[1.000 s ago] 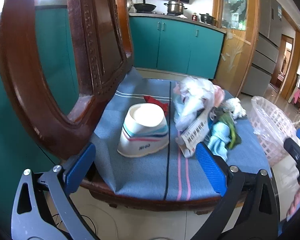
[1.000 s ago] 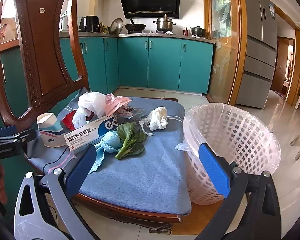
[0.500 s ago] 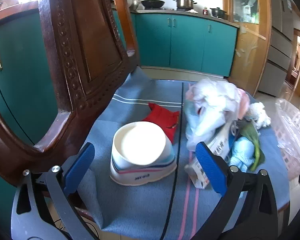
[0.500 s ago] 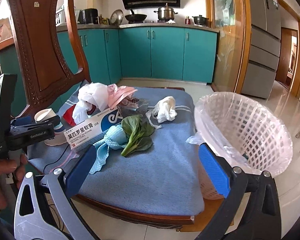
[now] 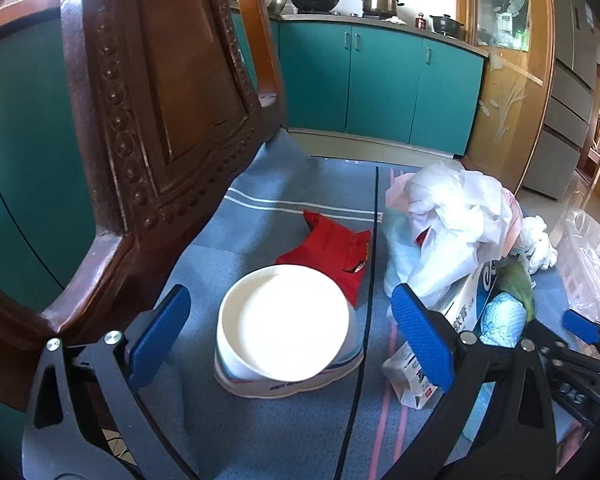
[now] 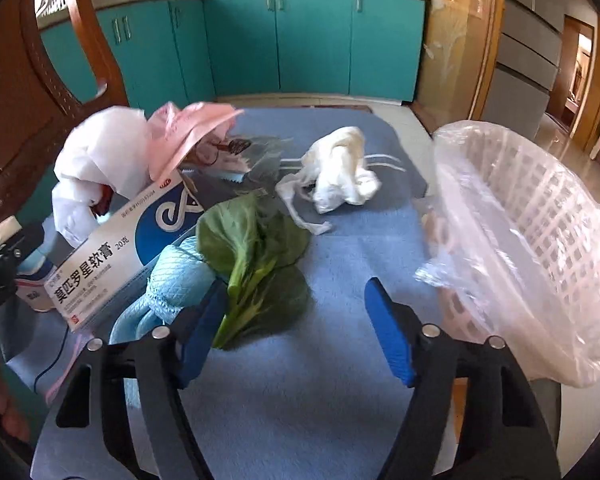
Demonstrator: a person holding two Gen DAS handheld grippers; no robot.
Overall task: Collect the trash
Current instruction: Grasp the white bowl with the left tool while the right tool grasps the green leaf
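1. First, from the left wrist view, the left gripper [image 5: 290, 330] hangs with its blue-padded jaws spread wide and nothing between them, one on each side of an upside-down paper cup [image 5: 286, 328]. The cup stands on the blue striped cloth [image 5: 260, 216] that covers the wooden chair [image 5: 148, 120]; small print on its rim is too blurred to read.
2. Just behind the cup lies a red wrapper [image 5: 332, 246], partly hidden by it. To the right a white plastic bag [image 5: 456, 224] is heaped over a long ointment box [image 5: 458, 320], with a blue rag [image 5: 502, 320] beside the box. The other gripper's blue tip shows at the far right edge.
3. Next, from the right wrist view, the right gripper [image 6: 296, 334] is likewise open and holds nothing. Its left pad sits close to the stalk of a leafy green vegetable [image 6: 254, 256] lying on the cloth; whether they touch cannot be told.
4. The ointment box [image 6: 116, 248] reads "莫匹罗星软膏" and "20克", with a blue-and-white logo. A pink plastic bag [image 6: 188, 136] and the white bag [image 6: 100, 160] rest on its far end, and the blue rag [image 6: 176, 280] lies against its near side.
5. A crumpled white tissue [image 6: 342, 172] lies apart, farther back on the cloth.
6. Right of the chair stands a white lattice wastebasket [image 6: 540, 240] lined with clear plastic.
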